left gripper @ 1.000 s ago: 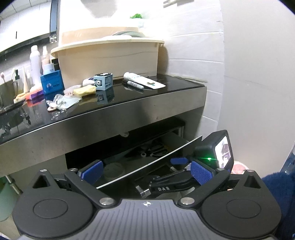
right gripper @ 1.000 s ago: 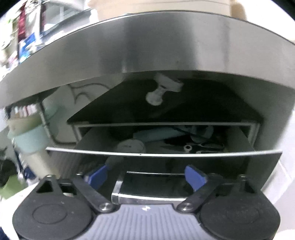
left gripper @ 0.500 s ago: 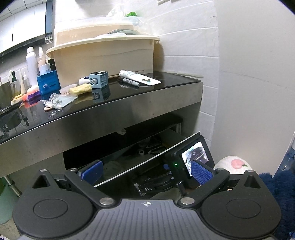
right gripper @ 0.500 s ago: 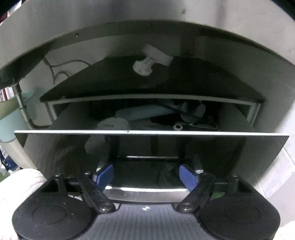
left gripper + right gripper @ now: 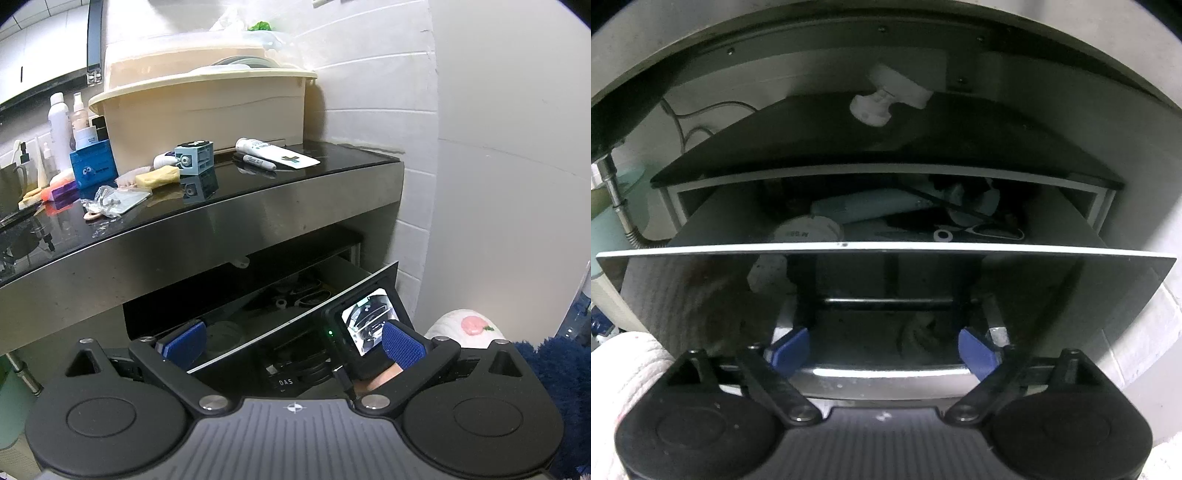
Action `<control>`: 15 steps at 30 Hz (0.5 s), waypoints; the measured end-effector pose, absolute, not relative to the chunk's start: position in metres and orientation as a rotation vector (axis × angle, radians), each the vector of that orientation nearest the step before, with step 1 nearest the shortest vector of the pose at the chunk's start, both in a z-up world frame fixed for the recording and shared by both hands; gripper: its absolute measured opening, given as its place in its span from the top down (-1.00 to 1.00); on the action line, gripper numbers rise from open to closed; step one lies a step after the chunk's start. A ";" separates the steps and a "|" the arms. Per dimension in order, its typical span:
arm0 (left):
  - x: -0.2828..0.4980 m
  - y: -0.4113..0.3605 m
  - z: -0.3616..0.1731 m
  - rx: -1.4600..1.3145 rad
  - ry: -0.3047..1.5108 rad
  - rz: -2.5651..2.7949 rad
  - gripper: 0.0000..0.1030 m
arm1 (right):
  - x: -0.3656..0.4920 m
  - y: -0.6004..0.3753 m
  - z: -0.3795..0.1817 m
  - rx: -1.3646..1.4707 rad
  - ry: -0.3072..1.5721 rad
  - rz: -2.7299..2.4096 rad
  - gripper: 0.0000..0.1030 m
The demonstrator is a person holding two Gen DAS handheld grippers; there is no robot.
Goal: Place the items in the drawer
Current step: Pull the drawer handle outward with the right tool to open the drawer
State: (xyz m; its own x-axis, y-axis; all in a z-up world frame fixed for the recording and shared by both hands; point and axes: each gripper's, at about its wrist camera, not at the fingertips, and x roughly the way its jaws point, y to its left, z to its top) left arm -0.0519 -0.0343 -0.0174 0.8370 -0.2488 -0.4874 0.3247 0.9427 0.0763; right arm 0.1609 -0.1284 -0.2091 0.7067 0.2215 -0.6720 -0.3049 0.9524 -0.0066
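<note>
The drawer (image 5: 886, 254) stands pulled out below the desk (image 5: 258, 206), with the right tool (image 5: 882, 350) spread wide at its handle (image 5: 882, 371), gripping nothing. The left tool (image 5: 291, 339) hangs open and empty in front of the drawer; the tube (image 5: 277, 153) and marker (image 5: 255, 161) wait on the desk above it. My worry: reaching up from here, a finger may clip the desk's steel edge

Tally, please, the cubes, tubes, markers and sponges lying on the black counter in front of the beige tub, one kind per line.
Light blue cube: 1
White tube: 1
Marker: 1
Yellow sponge: 1
Total: 4
</note>
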 end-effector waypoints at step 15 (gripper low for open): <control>-0.053 -0.029 -0.019 0.141 0.506 -0.298 -0.99 | 0.155 -0.131 -0.208 -0.123 0.737 0.293 -0.71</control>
